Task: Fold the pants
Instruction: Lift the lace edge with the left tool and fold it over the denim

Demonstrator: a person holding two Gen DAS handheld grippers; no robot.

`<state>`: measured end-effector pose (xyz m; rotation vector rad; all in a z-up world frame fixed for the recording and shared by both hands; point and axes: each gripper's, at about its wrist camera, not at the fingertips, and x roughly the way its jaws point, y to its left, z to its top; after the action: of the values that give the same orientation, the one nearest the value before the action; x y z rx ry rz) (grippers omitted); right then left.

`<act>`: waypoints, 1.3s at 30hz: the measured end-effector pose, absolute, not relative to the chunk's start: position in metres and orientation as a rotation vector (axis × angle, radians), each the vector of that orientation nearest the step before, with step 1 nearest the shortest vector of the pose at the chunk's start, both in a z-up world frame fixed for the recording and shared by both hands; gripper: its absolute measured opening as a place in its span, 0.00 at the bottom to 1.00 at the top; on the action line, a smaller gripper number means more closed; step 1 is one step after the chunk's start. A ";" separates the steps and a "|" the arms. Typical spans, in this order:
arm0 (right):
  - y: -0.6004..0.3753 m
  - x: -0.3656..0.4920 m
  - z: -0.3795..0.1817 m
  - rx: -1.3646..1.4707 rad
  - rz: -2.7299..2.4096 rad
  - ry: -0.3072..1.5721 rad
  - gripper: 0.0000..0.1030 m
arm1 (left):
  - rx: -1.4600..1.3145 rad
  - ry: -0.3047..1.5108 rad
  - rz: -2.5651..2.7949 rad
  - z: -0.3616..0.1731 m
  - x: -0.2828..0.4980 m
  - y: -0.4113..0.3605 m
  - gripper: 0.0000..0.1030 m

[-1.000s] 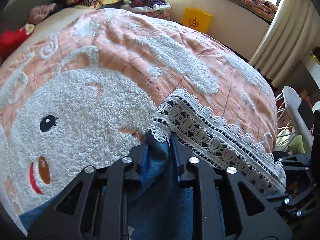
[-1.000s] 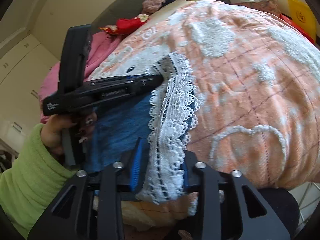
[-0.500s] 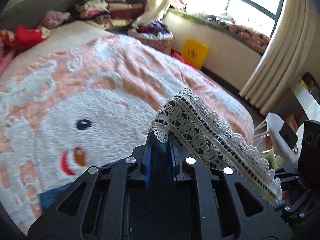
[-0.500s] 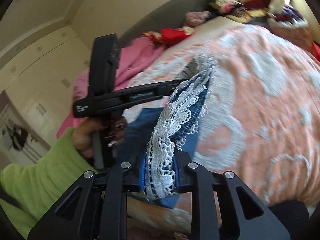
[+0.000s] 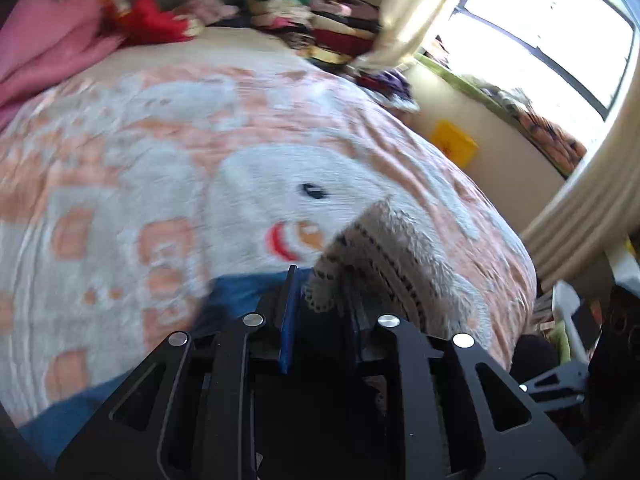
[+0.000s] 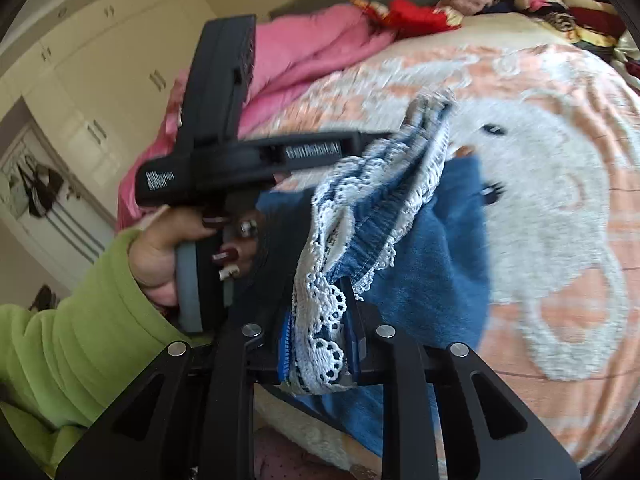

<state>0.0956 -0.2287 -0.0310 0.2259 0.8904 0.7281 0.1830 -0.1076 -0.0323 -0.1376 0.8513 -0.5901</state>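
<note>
Left wrist view: the left gripper [image 5: 322, 312] has the lace hem [image 5: 384, 256] of the blue pants [image 5: 244, 292] between its pads; its jaws have just been opening a little, with the cloth between them, and the blur hides whether they press it. The pants hang above the peach bedspread [image 5: 160, 168].

Right wrist view: the right gripper [image 6: 320, 354] pinches the lace hem, held above the bedspread. A hand [image 6: 168, 256] in a green sleeve [image 6: 60, 340] holds the left gripper beside it

Blue pants [image 6: 440, 248] w/ white lace; peach-white bedspread [image 5: 168, 168].
</note>
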 end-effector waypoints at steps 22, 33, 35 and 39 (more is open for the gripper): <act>-0.218 0.046 -0.019 0.029 0.759 0.800 0.50 | -0.442 0.949 -0.504 -0.051 0.168 -0.030 0.52; -0.228 0.059 -0.055 -0.021 0.595 0.919 0.50 | -0.270 0.931 -0.410 -0.048 0.176 -0.049 0.15; -0.217 0.065 -0.063 -0.031 0.599 0.930 0.51 | -0.288 0.944 -0.399 -0.052 0.173 -0.043 0.27; -0.223 0.066 -0.059 -0.023 0.598 0.910 0.51 | -0.299 0.918 -0.387 -0.041 0.154 -0.029 0.35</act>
<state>0.0656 -0.2227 -0.0587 -0.0234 0.9100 0.5980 0.1536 -0.0288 -0.0406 -0.2985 0.9184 -0.3873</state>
